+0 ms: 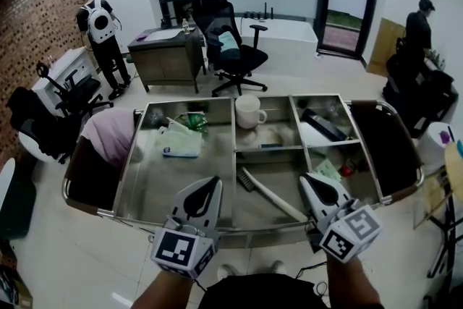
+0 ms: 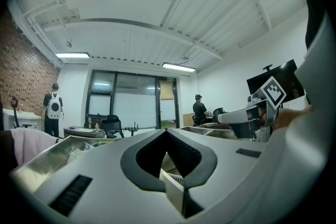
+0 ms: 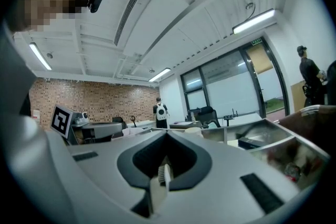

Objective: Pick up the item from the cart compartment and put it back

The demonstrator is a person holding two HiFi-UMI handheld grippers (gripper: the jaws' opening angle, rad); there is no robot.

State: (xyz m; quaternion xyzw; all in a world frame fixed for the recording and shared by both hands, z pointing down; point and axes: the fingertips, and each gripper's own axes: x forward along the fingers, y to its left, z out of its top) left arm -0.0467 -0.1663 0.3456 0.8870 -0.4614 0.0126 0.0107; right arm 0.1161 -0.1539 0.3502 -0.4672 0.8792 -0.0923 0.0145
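A steel cart (image 1: 235,231) with several compartments stands in front of me. The near middle compartment holds a brush (image 1: 271,195) with a long white handle. A white mug (image 1: 248,112) stands in the far middle one, and a black item (image 1: 323,124) lies at the far right. Over the cart's near edge, my left gripper (image 1: 214,180) is shut and holds nothing. My right gripper (image 1: 304,178) hangs near the brush's handle end, also shut and empty. Each gripper view looks level across the cart, with the left jaws (image 2: 167,131) and the right jaws (image 3: 167,134) closed tip to tip.
The left compartment holds a green packet (image 1: 192,121) and a white pack (image 1: 181,145). A pink cloth (image 1: 108,134) hangs over the cart's left end. An office chair (image 1: 235,47) and a desk (image 1: 166,54) stand beyond. One person (image 1: 101,25) stands far left, another (image 1: 419,29) far right.
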